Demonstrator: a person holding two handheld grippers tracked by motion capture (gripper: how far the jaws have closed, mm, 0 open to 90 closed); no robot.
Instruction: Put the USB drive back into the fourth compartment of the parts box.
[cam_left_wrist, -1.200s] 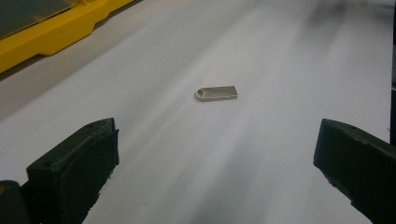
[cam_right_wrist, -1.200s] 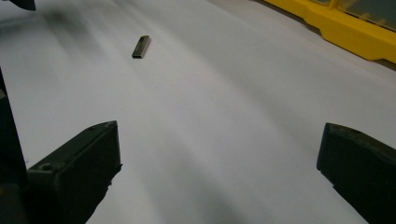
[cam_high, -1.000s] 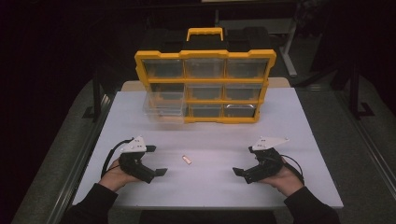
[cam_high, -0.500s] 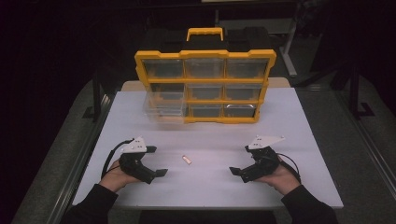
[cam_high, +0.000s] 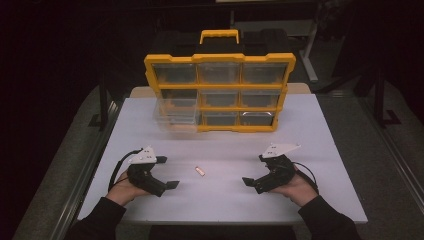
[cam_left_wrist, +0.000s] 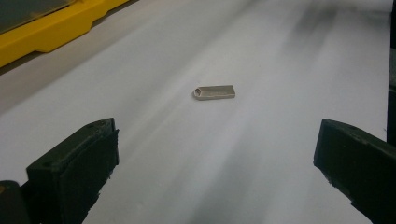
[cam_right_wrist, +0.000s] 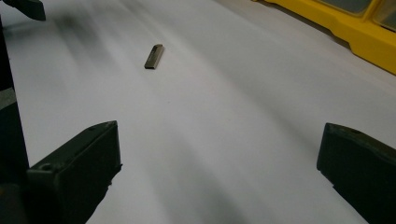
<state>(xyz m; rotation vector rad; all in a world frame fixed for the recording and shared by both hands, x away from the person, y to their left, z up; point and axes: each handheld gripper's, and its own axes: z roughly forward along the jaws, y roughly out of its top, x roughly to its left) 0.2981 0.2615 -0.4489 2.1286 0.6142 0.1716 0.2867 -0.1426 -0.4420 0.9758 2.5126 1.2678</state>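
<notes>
A small silver metal stick (cam_high: 200, 171) lies flat on the white table top (cam_high: 220, 150), between my two grippers. In the left gripper view the stick (cam_left_wrist: 215, 92) rests a short way ahead of the jaws; in the right gripper view the stick (cam_right_wrist: 154, 56) is farther off, up and left. My left gripper (cam_high: 167, 173) is open and holds nothing, jaws wide apart (cam_left_wrist: 215, 156). My right gripper (cam_high: 255, 170) is also open and empty (cam_right_wrist: 219, 158). Both point inward toward the stick without touching it.
A yellow organiser box (cam_high: 220, 92) with clear drawers stands upright at the back of the table. One clear drawer (cam_high: 175, 114) sticks out at its lower left. The box's yellow base (cam_right_wrist: 355, 28) edges the right gripper view. The left gripper's jaw (cam_right_wrist: 28, 8) shows at that view's top left.
My right gripper has slid a little to the left, toward the stick. The left gripper and the stick have stayed in place.
</notes>
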